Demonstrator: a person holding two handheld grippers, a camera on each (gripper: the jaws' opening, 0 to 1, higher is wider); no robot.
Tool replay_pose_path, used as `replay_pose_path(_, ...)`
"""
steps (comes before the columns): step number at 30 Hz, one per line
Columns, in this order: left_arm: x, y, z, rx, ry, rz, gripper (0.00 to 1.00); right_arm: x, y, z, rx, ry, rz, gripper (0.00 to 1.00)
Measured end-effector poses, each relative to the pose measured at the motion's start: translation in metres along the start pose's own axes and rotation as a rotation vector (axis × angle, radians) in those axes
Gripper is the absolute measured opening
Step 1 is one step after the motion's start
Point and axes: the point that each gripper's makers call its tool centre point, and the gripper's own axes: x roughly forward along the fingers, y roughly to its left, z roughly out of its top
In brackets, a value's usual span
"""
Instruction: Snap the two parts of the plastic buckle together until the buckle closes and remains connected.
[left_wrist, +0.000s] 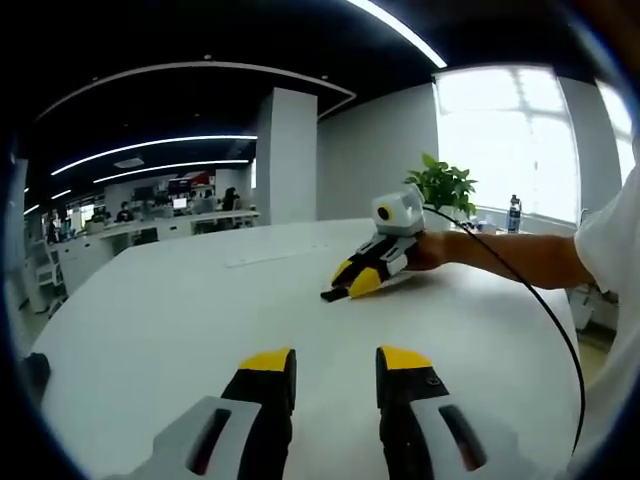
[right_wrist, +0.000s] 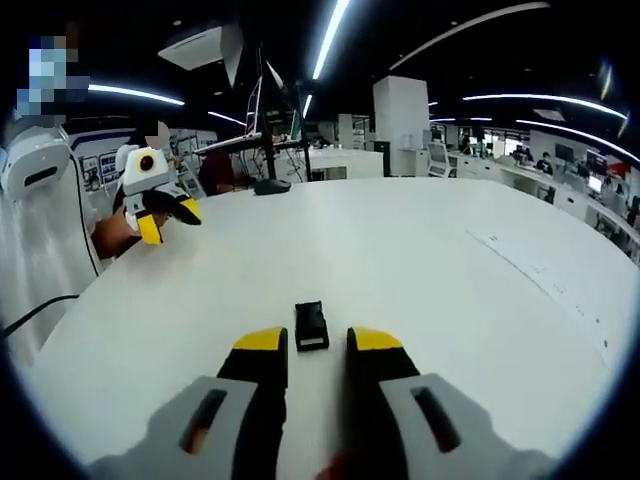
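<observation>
- Left gripper view: the left gripper (left_wrist: 335, 365) hovered over the white table (left_wrist: 180, 310), jaws spread apart with nothing between them.
- Across the table the right gripper (left_wrist: 352, 283) was lowered to the surface, a black piece at its tips; whether it was one buckle part or both could not be told at that range.
- A person's hand and bare forearm (left_wrist: 500, 255) held that gripper, and a black cable (left_wrist: 540, 300) trailed from it.
- Room noted: a potted plant (left_wrist: 445, 185) by a bright window (left_wrist: 510, 130), a white column (left_wrist: 290, 155), desks with seated people at the far left.
- Right gripper view: the right gripper (right_wrist: 317, 345) had its jaws released, the black buckle (right_wrist: 312, 325) lying on the table just ahead of the tips, between them and apparently not yet clamped.
- The buckle read as a single small block; a seam or a second part was too small to make out.
- Judgement: to do the step well, the jaws should close squarely on the buckle's sides, keeping it flat so it does not skid on the smooth tabletop.
- The left gripper (right_wrist: 165, 215) stood well apart at the left, tips open; it would need to approach to brace the mating half.
- Ceiling light strips (right_wrist: 330, 35) and office desks filled the background.
</observation>
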Motion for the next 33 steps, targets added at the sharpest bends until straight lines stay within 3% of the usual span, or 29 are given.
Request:
replay_pose_path(6, 0.003, 0.0, 0.002, -0.026, -0.006, -0.017, 0.31, -0.012, -0.002, 0.007, 0.081, -0.002, -0.109, 0.26)
replay_pose_path(18, 0.008, 0.005, 0.006, -0.015, -0.006, -0.014, 0.31, -0.023, 0.018, 0.003, 0.071, 0.014, -0.292, 0.27)
replay_pose_path(22, 0.01, 0.005, 0.007, -0.019, -0.011, -0.013, 0.31, -0.034, 0.024, 0.004, 0.107, -0.002, -0.356, 0.27)
replay_pose_path(25, 0.012, 0.006, 0.006, -0.021, -0.01, -0.012, 0.31, -0.045, 0.03, 0.004, 0.182, -0.029, -0.422, 0.26)
replay_pose_path(28, 0.014, 0.005, 0.004, -0.024, -0.008, -0.015, 0.31, -0.05, 0.038, -0.006, 0.215, 0.008, -0.444, 0.27)
replay_pose_path(30, 0.016, 0.003, 0.003, -0.026, -0.007, -0.017, 0.31, -0.058, 0.039, -0.011, 0.22, 0.034, -0.499, 0.27)
replay_pose_path(33, 0.016, 0.003, 0.002, -0.023, -0.007, -0.015, 0.3, -0.065, 0.056, -0.013, 0.22, 0.034, -0.538, 0.27)
